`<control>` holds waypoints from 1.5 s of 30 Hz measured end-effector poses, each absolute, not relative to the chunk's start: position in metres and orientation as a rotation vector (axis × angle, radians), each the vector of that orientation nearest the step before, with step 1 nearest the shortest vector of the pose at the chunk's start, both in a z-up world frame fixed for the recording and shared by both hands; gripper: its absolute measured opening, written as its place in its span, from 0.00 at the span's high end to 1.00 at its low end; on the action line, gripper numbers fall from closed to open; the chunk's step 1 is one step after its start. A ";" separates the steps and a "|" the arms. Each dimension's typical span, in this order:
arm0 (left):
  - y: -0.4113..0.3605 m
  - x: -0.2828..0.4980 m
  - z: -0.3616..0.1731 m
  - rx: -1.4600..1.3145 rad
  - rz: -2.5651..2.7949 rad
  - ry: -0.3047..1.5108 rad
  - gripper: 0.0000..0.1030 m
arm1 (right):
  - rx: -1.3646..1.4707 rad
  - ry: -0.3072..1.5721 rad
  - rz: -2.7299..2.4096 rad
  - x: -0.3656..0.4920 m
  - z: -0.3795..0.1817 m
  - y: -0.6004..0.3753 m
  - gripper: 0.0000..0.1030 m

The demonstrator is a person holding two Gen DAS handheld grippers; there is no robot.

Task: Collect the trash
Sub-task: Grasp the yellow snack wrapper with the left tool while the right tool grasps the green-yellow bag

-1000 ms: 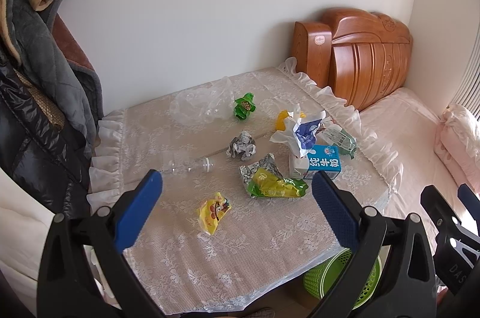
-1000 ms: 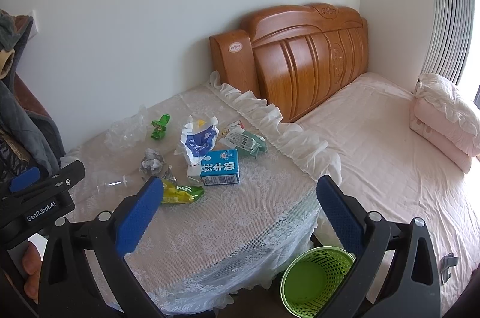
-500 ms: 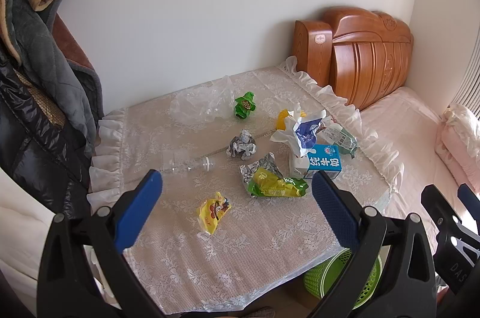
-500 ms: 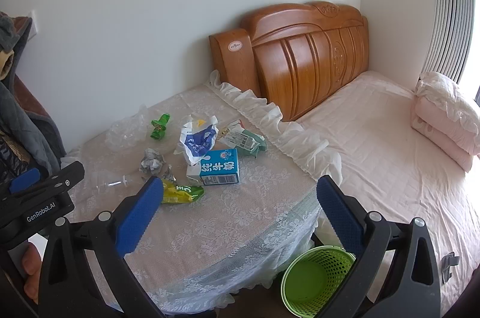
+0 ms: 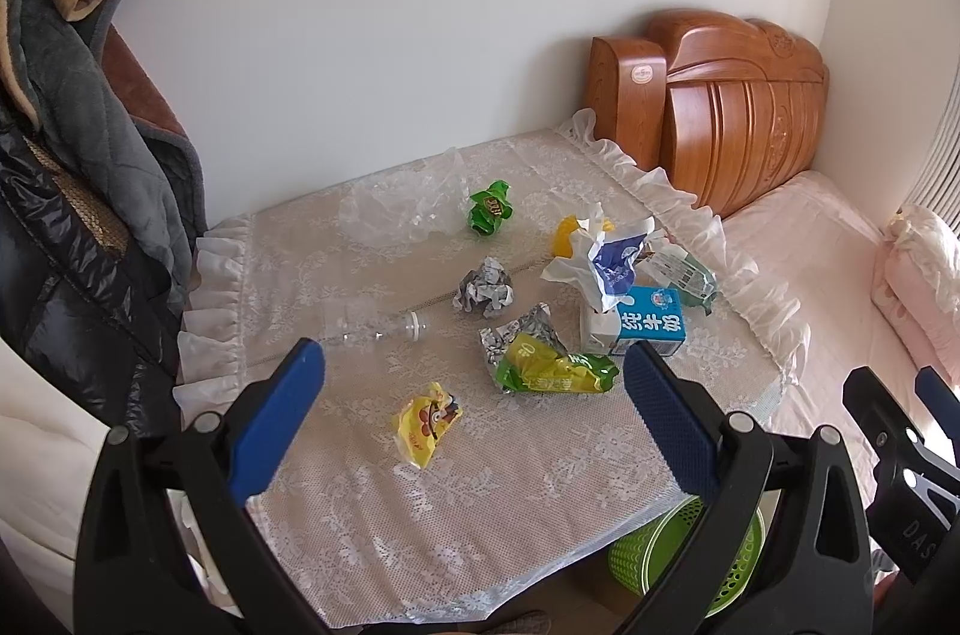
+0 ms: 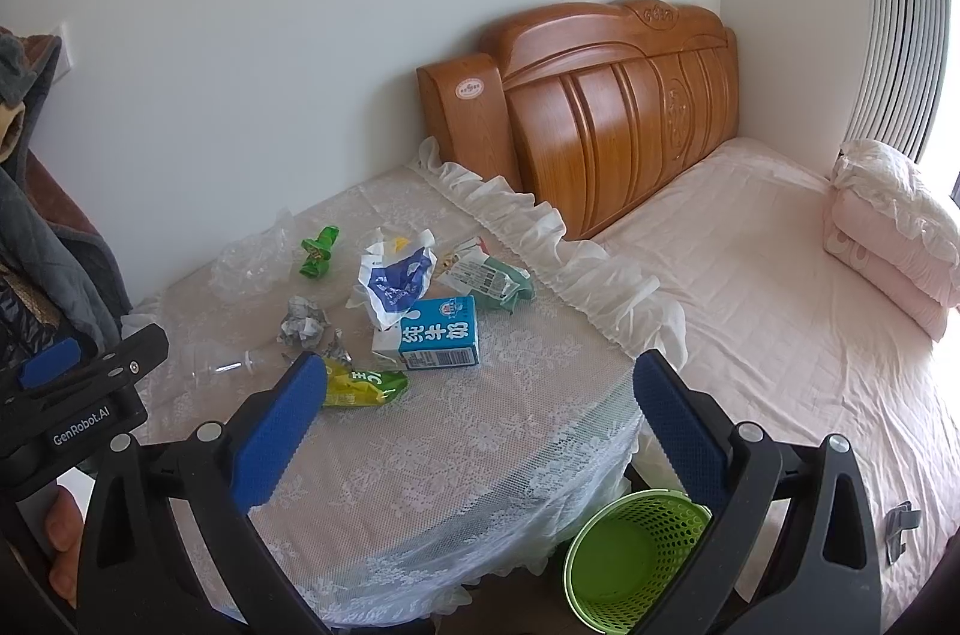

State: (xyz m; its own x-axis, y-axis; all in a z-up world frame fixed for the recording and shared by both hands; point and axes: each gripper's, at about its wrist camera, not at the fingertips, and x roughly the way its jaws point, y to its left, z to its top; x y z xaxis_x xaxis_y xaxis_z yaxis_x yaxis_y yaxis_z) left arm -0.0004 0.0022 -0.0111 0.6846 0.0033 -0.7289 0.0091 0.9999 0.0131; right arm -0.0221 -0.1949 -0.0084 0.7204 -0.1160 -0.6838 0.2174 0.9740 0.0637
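Trash lies scattered on a lace-covered table (image 5: pixel 480 485): a yellow snack wrapper (image 5: pixel 425 420), a green-yellow foil bag (image 5: pixel 546 365), a blue milk carton (image 5: pixel 651 320) (image 6: pixel 441 335), a crumpled paper ball (image 5: pixel 485 287), a clear plastic bottle (image 5: pixel 375 326), a small green wrapper (image 5: pixel 491 209), a white-blue bag (image 6: pixel 396 275) and a clear plastic bag (image 5: pixel 402 209). My left gripper (image 5: pixel 474 401) hovers open above the table's near side, holding nothing. My right gripper (image 6: pixel 474 407) is open too, over the table's front right edge. A green mesh bin (image 6: pixel 630 569) stands on the floor below.
A bed (image 6: pixel 780 335) with a wooden headboard (image 6: pixel 618 107) and pink pillows (image 6: pixel 888 239) fills the right side. Coats (image 5: pixel 66 143) hang at the left, close to the table. A white wall runs behind the table. A person's hand (image 6: pixel 63 533) holds the left gripper.
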 end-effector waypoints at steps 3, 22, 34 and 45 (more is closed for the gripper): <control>0.004 -0.003 -0.013 0.016 -0.002 0.818 0.07 | 0.144 0.747 -0.183 -0.021 -0.010 -0.194 0.02; 0.009 0.009 -0.017 0.013 -0.003 0.841 0.07 | 0.146 0.756 -0.182 -0.014 -0.014 -0.191 0.02; 0.084 0.013 -0.100 0.021 0.032 0.973 0.07 | 0.211 0.928 -0.154 -0.018 -0.111 -0.191 0.02; 0.083 0.036 -0.159 0.069 -0.063 1.079 0.07 | 0.142 1.085 -0.132 -0.022 -0.167 -0.170 0.02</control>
